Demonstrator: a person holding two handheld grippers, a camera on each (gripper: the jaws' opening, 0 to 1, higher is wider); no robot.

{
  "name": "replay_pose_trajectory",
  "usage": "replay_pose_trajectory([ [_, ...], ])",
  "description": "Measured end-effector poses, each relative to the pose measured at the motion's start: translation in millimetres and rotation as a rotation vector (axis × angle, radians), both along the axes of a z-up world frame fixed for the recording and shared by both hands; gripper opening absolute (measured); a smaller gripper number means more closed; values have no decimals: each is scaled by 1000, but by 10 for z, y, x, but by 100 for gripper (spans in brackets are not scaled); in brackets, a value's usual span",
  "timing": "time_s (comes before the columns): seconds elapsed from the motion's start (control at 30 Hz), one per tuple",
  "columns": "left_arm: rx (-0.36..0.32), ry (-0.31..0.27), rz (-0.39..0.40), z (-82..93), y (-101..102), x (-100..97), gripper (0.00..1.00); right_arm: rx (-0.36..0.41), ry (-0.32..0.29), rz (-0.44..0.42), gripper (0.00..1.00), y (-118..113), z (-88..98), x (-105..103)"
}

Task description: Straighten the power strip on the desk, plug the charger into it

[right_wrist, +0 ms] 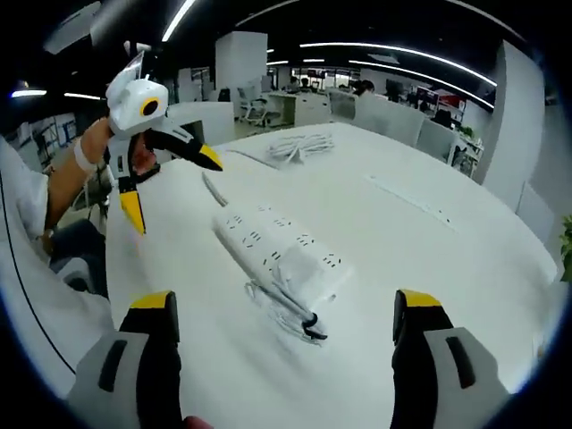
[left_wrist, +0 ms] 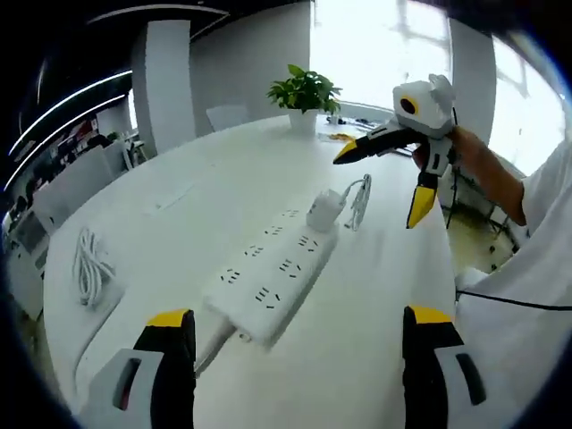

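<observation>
White grippers, black fingers (left_wrist: pixel 421 204) yellow-tipped; person's white sleeve (left_wrist: pixel 550 192).

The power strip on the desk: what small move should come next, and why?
Probably bring the right tongs down toward the white charger, which sits at the far end of the power strip, its bundled cable beside it. Both tongs are open and hold nothing, and the left tongs hover above the strip's other end, free to steady it.

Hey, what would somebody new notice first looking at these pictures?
Probably the white power strip lying mid-desk, with a white charger and its bundled cable at its far end. Above it, the right tool hangs open, and a potted plant stands at the desk's far edge.
</observation>
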State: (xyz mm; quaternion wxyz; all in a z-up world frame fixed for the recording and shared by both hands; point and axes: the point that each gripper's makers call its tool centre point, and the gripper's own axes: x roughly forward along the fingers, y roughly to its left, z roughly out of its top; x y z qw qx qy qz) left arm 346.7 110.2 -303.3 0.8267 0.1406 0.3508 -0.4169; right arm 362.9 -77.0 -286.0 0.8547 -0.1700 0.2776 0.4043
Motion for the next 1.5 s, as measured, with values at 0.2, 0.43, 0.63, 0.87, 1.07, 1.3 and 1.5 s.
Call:
replay_pose_trajectory([
  [0.2,67,6,59,-25,150,-206,96,30,-16,-47,97,-96,79,-183],
  [0.43,8,-13,115,110,173,-446,96,65,-36,-66,96,-155,193,-292],
  [0.63,11,-47,166,233,246,-644,91,87,-43,-115,95,-293,271,-366],
  [0.87,39,-49,250,177,384,-838,96,31,-58,-184,95,-519,252,-490],
  [1.07,10,-63,313,213,426,-1053,96,51,-46,-256,96,-733,224,-695],
  [1.3,-22,-69,328,255,361,-1222,96,107,-37,-303,95,-882,190,-843],
  [1.5,-12,-89,325,317,352,-1305,96,126,-40,-320,95,-897,206,-922],
])
